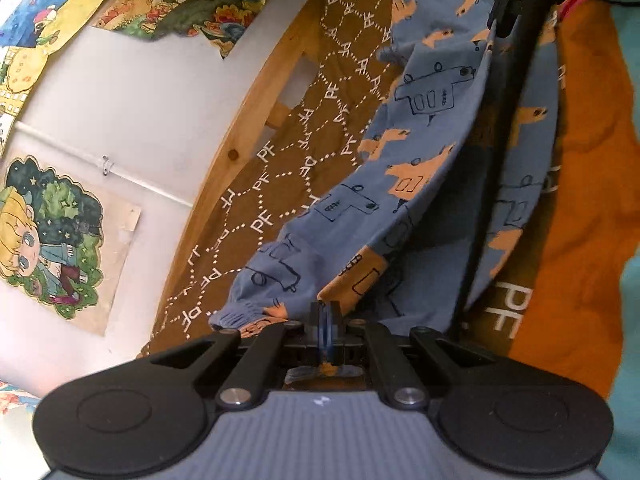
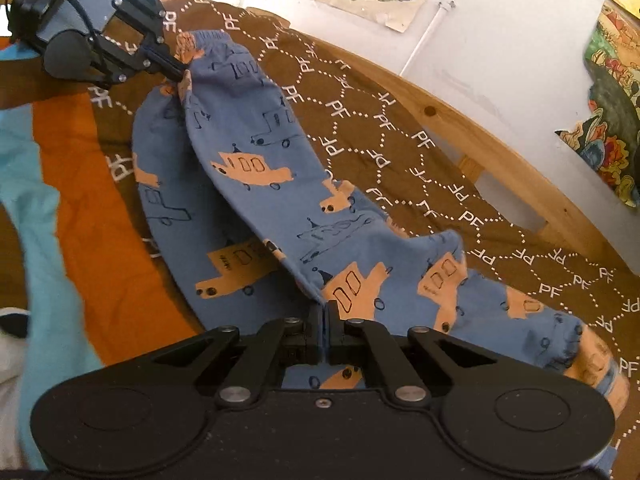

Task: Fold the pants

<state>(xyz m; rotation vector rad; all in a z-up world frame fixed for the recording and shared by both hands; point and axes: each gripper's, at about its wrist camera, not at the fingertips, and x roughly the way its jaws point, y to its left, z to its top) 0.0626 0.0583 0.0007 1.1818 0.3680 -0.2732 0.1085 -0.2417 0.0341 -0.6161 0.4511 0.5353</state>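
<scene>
A: One pair of pants [image 2: 256, 168], blue with orange boats, lies on the bed over a brown blanket [image 2: 440, 152] printed with white letters.

B: How many grippers are on it?

A: Two. The right gripper [image 2: 325, 320] has its fingers pressed together on a fold of the pants, near the leg end with the cuffs. The left gripper [image 2: 182, 70] shows in the right wrist view at the far end, pinching the cloth just below the waistband, its fingers closed on it.

B: And from the left wrist view?

A: The left gripper [image 1: 326, 320] is clamped on blue and orange cloth, with a ribbed cuff [image 1: 240, 314] just beside it. The right gripper [image 1: 504, 20] sits at the top, closed on the cloth, reaching in from the upper right.

B: So the pants hang between them?

A: Partly; a ridge of cloth is raised between the two grips, and the rest rests on the blanket. One wooden bed rail [image 2: 500, 152] runs along the wall, where three drawings show in the right wrist view.
</scene>
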